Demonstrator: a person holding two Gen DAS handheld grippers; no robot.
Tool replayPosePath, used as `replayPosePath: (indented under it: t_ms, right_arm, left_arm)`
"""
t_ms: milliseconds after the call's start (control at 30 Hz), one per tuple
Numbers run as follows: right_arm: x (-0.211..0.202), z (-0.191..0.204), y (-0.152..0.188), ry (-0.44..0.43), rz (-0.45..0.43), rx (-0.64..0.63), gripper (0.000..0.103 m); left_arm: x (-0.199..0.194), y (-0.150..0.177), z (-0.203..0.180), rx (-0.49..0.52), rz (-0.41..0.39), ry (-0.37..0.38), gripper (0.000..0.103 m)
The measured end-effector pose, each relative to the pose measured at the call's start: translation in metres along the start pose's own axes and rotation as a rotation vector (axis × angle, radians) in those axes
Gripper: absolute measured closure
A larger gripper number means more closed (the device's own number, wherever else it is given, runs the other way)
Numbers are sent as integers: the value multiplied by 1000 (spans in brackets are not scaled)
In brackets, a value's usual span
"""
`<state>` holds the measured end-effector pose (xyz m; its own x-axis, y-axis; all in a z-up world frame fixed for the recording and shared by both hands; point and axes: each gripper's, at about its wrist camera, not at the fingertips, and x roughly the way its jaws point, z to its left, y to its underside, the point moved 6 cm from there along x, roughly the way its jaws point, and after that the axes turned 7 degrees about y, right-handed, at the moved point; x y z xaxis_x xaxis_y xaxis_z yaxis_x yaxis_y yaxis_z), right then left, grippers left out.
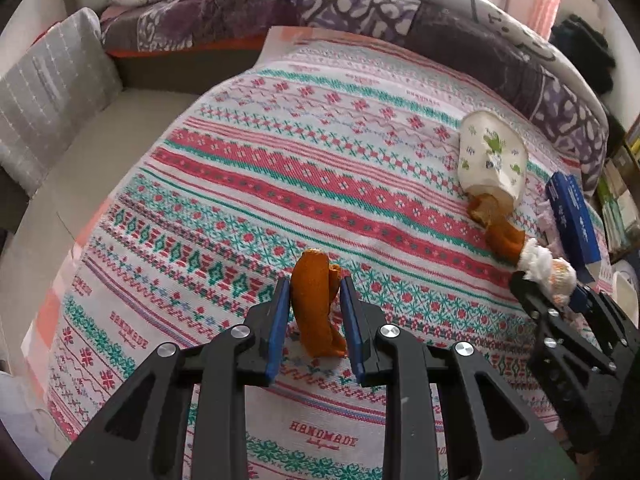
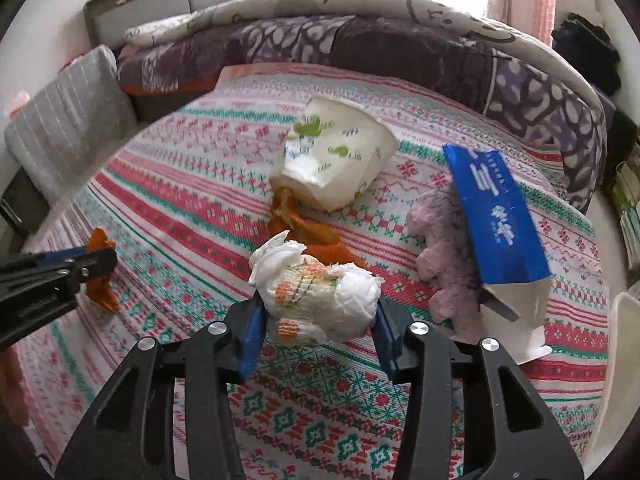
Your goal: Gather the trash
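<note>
A curled strip of orange peel stands between the blue pads of my left gripper, which is shut on it just above the patterned tablecloth. My right gripper is shut on a crumpled white tissue with orange stitching, both pads against its sides. In the left wrist view the right gripper shows at the right edge with the tissue. A crushed paper cup lies on its side farther back, with more orange peel spilling from its mouth. The left gripper and its peel appear at the left of the right wrist view.
A blue and white carton lies right of the tissue, on a pink fuzzy piece. A white container rim shows at the far right. A purple quilt runs behind the table, and a grey cushion sits at left.
</note>
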<state>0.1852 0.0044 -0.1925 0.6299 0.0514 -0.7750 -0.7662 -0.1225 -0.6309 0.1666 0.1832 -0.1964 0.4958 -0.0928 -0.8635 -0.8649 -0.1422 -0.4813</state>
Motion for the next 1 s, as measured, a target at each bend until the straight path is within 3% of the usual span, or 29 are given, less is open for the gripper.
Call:
replayPosePath:
  t_ms: [500, 1000]
  right_arm:
    - [-54, -28, -15, 27, -102, 76, 59]
    - [-90, -80, -13, 91, -134, 211, 58]
  left_arm:
    - [-49, -17, -16, -29, -177, -4, 77]
    - [-92, -20, -70, 47, -322, -16, 77]
